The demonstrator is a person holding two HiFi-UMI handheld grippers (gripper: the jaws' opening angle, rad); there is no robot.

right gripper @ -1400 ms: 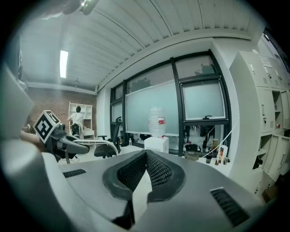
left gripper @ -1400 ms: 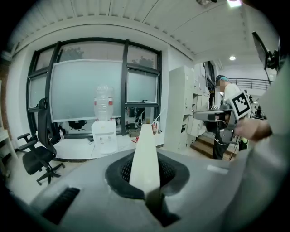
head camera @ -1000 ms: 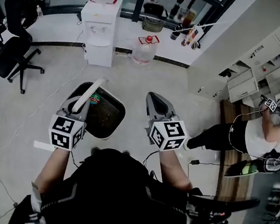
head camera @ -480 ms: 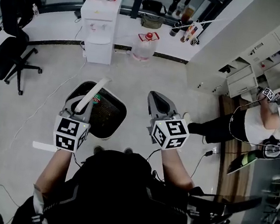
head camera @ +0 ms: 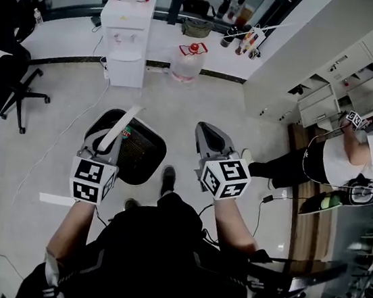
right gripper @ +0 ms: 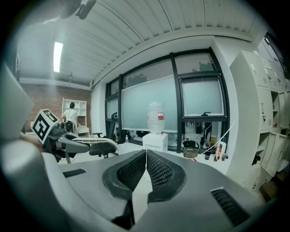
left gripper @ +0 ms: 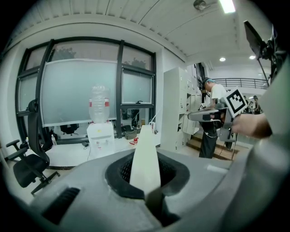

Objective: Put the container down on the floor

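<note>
Container, centre-left: you are gripping its white handle in the left gripper, apparently for lowering; right gripper closed, empty.

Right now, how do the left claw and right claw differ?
The left claw is shut on the flat white handle of the white-rimmed dark mesh container; the right claw is shut on nothing, pads touching. The left claw sits over the container; the right claw is beside it, over floor. Both are grey with marker cubes.
</note>
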